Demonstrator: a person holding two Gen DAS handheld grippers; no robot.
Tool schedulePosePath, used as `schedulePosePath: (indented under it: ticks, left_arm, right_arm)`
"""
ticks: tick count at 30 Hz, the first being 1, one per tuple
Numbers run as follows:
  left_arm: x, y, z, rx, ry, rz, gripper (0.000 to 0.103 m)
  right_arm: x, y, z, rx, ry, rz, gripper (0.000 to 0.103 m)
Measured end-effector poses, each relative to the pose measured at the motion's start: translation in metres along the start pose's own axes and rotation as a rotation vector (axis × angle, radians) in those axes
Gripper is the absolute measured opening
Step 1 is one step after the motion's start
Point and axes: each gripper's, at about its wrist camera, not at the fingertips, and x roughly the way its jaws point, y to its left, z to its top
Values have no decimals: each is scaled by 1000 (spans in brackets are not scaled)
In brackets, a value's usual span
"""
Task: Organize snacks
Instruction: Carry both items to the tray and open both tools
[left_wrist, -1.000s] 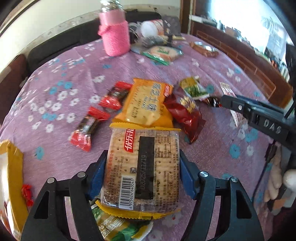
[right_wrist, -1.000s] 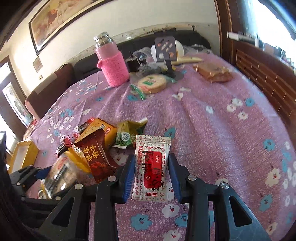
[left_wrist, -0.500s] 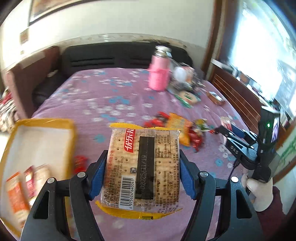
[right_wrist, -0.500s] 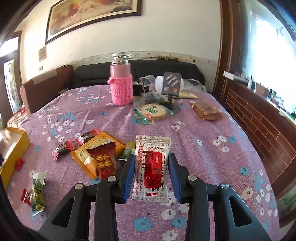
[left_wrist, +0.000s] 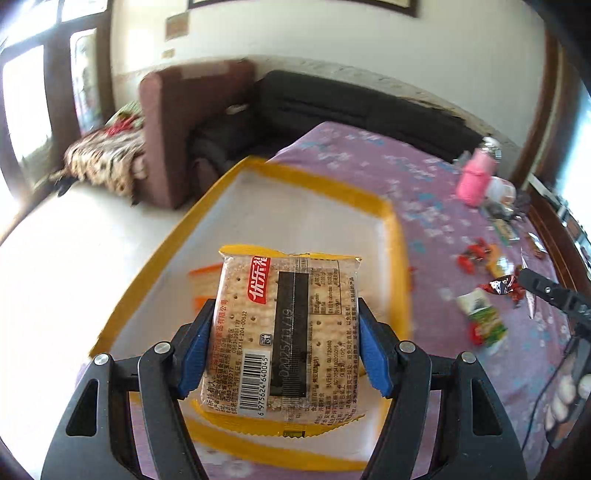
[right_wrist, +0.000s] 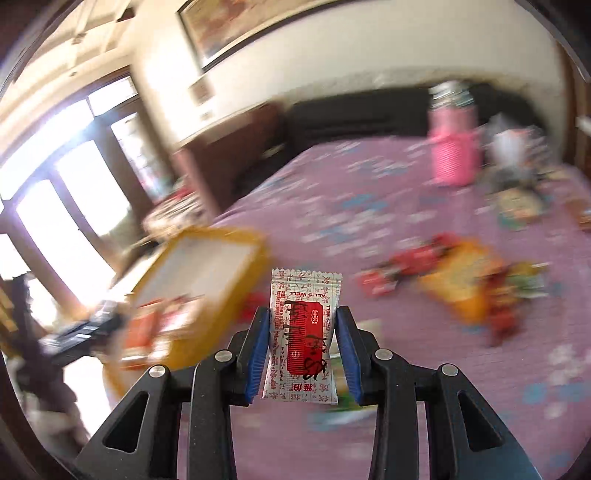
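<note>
My left gripper (left_wrist: 284, 343) is shut on a clear cracker pack with yellow ends (left_wrist: 282, 332) and holds it above a yellow-rimmed white box (left_wrist: 397, 236) at the table's left edge. An orange packet (left_wrist: 203, 282) lies inside the box, partly hidden. My right gripper (right_wrist: 303, 350) is shut on a white and red sachet (right_wrist: 303, 332), held above the purple flowered tablecloth (right_wrist: 369, 192). The yellow box (right_wrist: 258, 251) shows blurred to its left. Loose snacks (right_wrist: 461, 284) lie to its right.
A pink-sleeved bottle (left_wrist: 474, 177) stands at the far side of the table with other clutter (right_wrist: 517, 199). Several small snacks (left_wrist: 484, 317) lie right of the box. A brown chair (left_wrist: 166, 129) and a black sofa (left_wrist: 351, 107) stand beyond the table. The floor (left_wrist: 74, 258) lies left.
Both grippers have swung left with their packs. The left one has moved from the snack pile to above the yellow box. The right view now faces the box and is motion-blurred.
</note>
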Motion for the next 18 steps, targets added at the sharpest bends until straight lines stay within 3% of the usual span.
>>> schedulePosePath:
  ticks: [3, 5, 9, 14, 18]
  left_arm:
    - [10, 21, -5, -34, 22, 14, 70]
    - [18, 30, -5, -46, 36, 12, 70]
    - [36, 37, 8, -54, 51, 7, 70]
    - [56, 44, 19, -96, 87, -24, 70]
    - [50, 52, 20, -128, 68, -60, 70]
  right_arm:
    - [36, 38, 1, 17, 98, 127, 36]
    - [56, 58, -1, 17, 142, 166, 36]
    - [94, 94, 8, -20, 191, 172, 24]
    - [133, 115, 17, -39, 231, 147, 22]
    - [150, 117, 25, -15, 239, 175, 25]
